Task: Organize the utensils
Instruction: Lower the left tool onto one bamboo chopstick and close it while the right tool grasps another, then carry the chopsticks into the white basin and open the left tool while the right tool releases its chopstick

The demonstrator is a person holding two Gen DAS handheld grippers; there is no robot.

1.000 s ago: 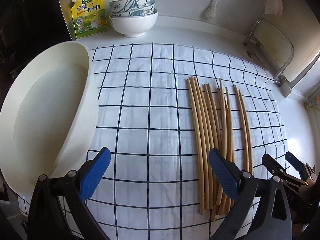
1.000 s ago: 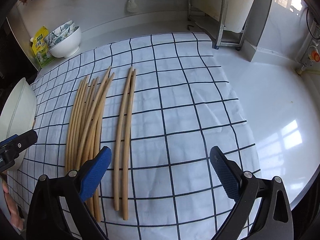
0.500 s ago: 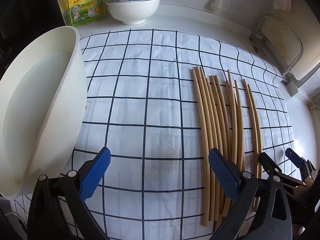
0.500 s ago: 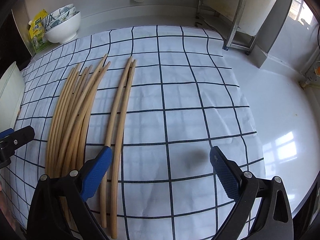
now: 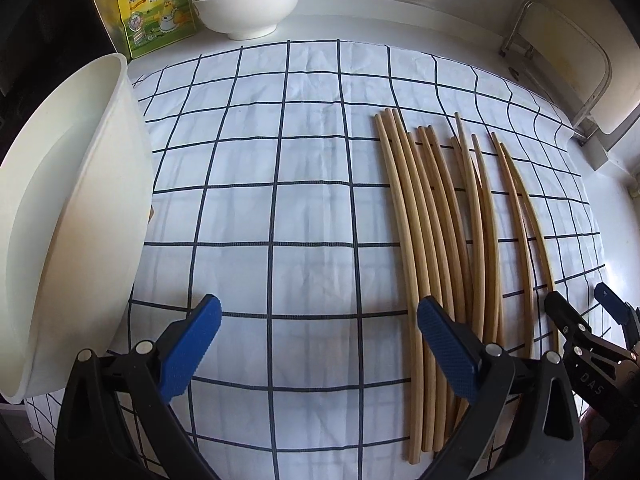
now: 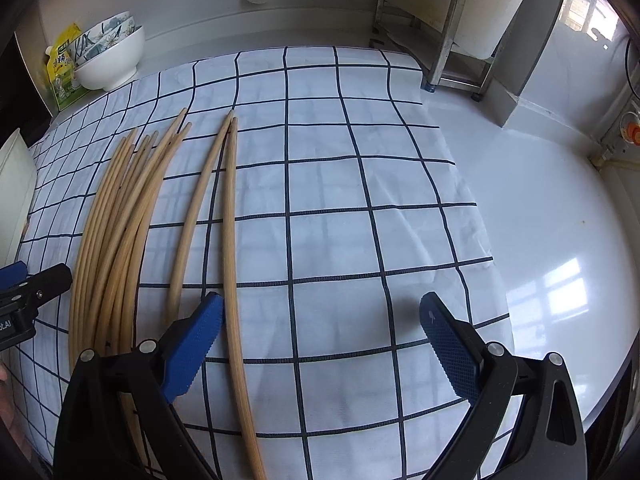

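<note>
Chopsticks, location: a loose bundle of chopsticks [image 5: 436,240] lies lengthwise on the checked cloth [image 5: 248,184] covering the counter [image 6: 560,216]; a separate pair of chopsticks [image 6: 224,208] lies just to the bundle's right, its tips touching at the far end and its near ends splayed apart.
Handling, judged: thin, stiff, light sticks — likely bamboo or wood, though the material cannot be confirmed. Round and smooth, so they will probably roll or slip out of a loose pinch.
Grasp point, judged: across the shaft near mid-length, or at the thicker near end; closing on one stick or one pair at a time is safer than on the overlapping bundle.
Right hand-held gripper [image 6: 320,320]: released, jaws spread wide, nothing between the pads. The right stick of the separate pair runs just inside the left pad; its partner passes under or outside that pad.
Left hand-held gripper [image 5: 316,328]: released, empty, over bare cloth — the bundle starts at its right pad and extends rightward.
Likely container: a white basin [image 5: 68,216] stands at the cloth's left edge, well apart from the chopsticks.
</note>
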